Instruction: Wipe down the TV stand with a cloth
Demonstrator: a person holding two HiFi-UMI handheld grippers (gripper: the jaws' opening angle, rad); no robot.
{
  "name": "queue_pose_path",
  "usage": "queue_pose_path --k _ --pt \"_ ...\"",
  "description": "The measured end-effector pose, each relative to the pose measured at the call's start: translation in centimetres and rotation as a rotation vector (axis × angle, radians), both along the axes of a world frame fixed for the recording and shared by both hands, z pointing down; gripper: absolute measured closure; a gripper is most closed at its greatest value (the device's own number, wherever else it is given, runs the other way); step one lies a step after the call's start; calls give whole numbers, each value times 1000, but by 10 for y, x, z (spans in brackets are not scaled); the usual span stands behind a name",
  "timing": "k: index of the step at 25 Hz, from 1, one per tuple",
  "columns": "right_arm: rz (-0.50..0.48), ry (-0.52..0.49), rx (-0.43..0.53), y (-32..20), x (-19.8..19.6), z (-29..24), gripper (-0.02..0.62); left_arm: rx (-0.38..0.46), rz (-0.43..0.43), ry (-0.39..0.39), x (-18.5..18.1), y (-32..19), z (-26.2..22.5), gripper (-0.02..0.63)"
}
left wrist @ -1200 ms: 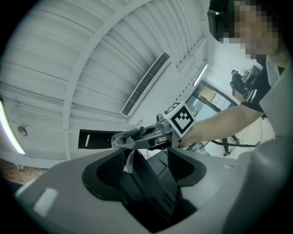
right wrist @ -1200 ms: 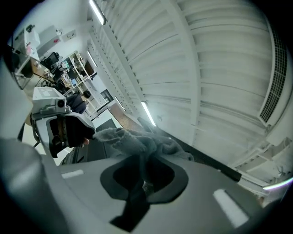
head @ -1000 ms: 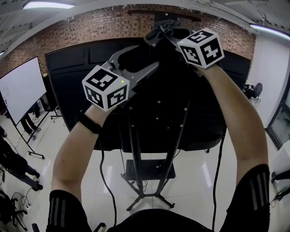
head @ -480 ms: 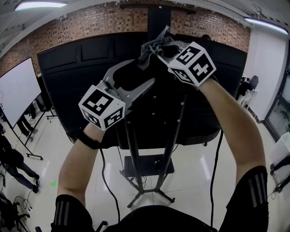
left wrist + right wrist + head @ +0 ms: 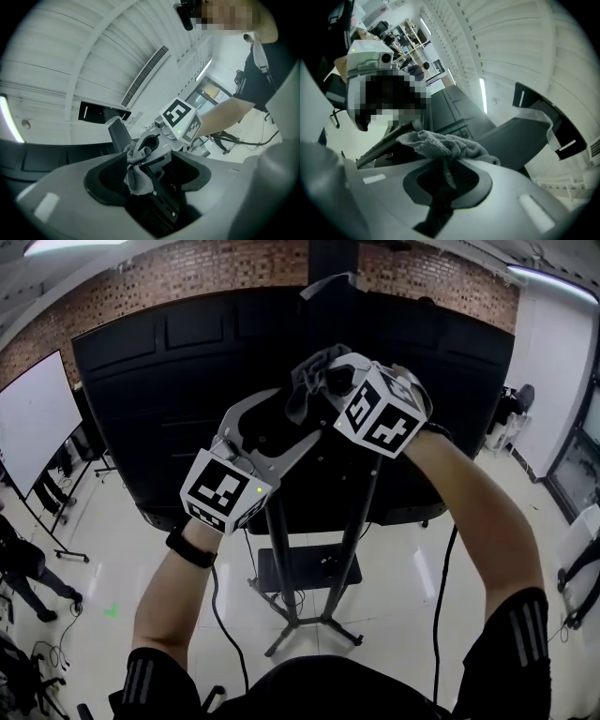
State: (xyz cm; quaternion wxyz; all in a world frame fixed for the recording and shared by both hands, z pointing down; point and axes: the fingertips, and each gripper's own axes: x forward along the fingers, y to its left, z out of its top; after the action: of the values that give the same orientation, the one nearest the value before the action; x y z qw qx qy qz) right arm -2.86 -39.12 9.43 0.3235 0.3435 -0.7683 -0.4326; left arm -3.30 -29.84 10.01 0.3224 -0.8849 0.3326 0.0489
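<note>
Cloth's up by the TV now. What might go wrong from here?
The cloth is pinched only at a bunched fold by the right gripper, a flap hanging loose, so it might slip out. The left gripper sits right beside it, so the tongs might clash or snag the flap.

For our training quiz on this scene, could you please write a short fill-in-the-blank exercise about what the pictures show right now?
1. The gripper clamping the grey cloth is the person's ___ one.
2. The wall behind the black TV is built of ___.
3. In the head view, the whiteboard stands at the far ___ of the room.

Missing words: right; brick; left.
</note>
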Motion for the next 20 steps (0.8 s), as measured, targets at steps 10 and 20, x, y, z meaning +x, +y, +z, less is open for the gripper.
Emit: queue_pose_path --k 10,20 --pt "100 362 122 3 1 74 565 -29 -28 19 -17 10 52 285" --pt "165 567 164 -5 8 157 565 -134 -20 53 -22 8 107 285"
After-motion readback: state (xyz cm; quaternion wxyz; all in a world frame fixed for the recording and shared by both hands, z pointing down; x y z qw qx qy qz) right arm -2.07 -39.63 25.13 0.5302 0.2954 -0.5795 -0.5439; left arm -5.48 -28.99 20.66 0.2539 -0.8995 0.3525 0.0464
